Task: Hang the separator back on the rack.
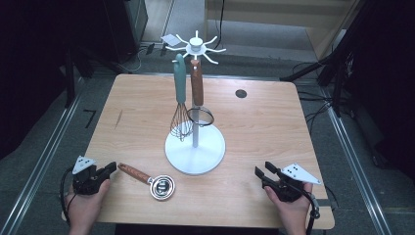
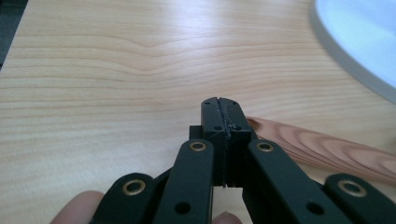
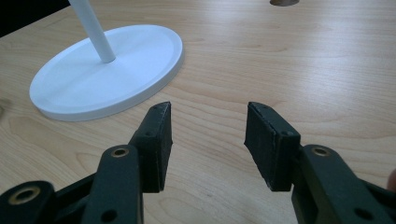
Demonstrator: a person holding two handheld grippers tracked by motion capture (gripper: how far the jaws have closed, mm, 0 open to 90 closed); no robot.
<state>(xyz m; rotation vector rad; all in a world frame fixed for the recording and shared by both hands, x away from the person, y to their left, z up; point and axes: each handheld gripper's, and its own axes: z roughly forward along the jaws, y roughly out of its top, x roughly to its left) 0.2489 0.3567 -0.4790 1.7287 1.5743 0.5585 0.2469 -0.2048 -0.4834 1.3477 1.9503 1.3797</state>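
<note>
Scoop [image 1: 147, 179], shiny metal with a wooden handle. Lay flat on the table [image 1: 254, 132], handle end just in front of the left tool [image 1: 112, 168] and a bit to its right, bowl end farther off. Hard to tell if handle and tool touched.

Left tool [image 2: 221, 105]: jaws pressed together, nothing between them. Right tool [image 1: 262, 169]: jaws wide apart, holding nothing, well away from the scoop, with the white stand [image 1: 195, 159] ahead of it and to its left.

Could go wrong, at a guess: closed jaws pushed forward would just bump the handle and spin the scoop away. Would need to be opened first. Round, smooth handle might also slip out of a pinch near its end, with the heavy bowl tipping down.

Scoop's bowl: looked empty. Stand: held a whisk [image 1: 181, 122] and a brown-handled strainer [image 1: 197, 85], both hanging from the top hooks. Might swing or fall if knocked.
</note>
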